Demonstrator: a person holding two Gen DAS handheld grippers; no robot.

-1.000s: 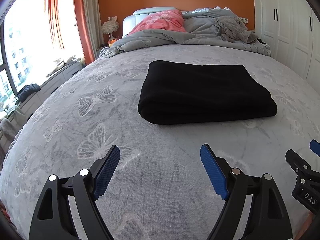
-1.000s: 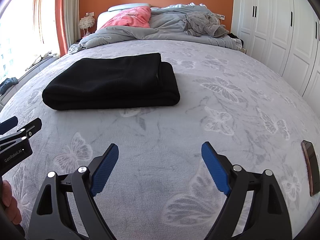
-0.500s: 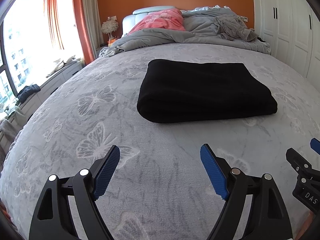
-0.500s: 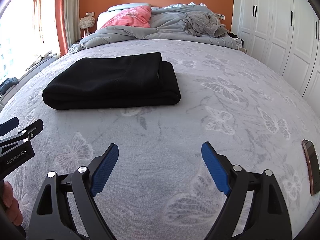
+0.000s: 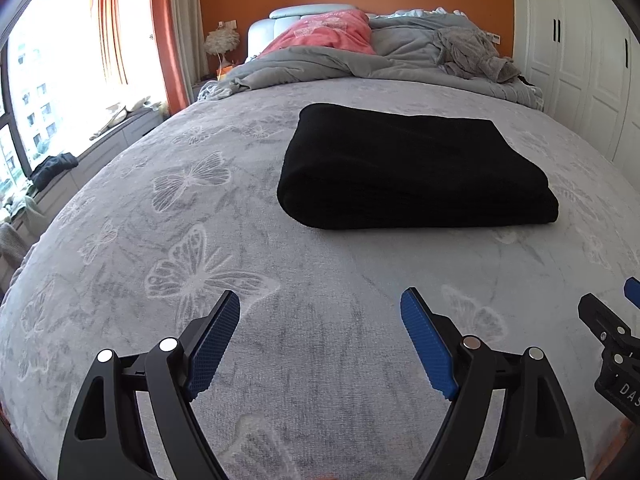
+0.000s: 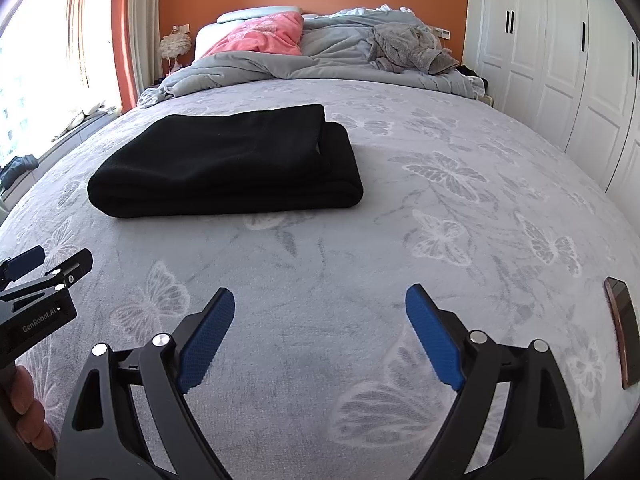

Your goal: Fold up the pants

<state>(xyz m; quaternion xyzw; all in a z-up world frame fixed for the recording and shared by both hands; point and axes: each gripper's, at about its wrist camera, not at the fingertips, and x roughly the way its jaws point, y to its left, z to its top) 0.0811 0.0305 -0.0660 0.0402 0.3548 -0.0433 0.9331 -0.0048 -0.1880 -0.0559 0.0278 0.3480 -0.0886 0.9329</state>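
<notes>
The black pants [image 5: 408, 168] lie folded into a thick rectangle on the grey butterfly bedspread [image 5: 192, 272], ahead of both grippers and untouched. My left gripper [image 5: 320, 300] hovers open above the bedspread, short of the pants' near edge, with nothing between its blue pads. In the right wrist view the pants [image 6: 228, 164] sit ahead to the left. My right gripper [image 6: 320, 294] is open, its jaws opening slightly, with nothing between them. Each gripper shows at the edge of the other's view.
A dark phone [image 6: 624, 332] lies on the bedspread at the right. A crumpled grey duvet [image 5: 320, 64] and a pink pillow [image 5: 328, 34] fill the head of the bed. White wardrobe doors [image 6: 560, 60] stand to the right, and a window ledge [image 5: 100, 132] to the left.
</notes>
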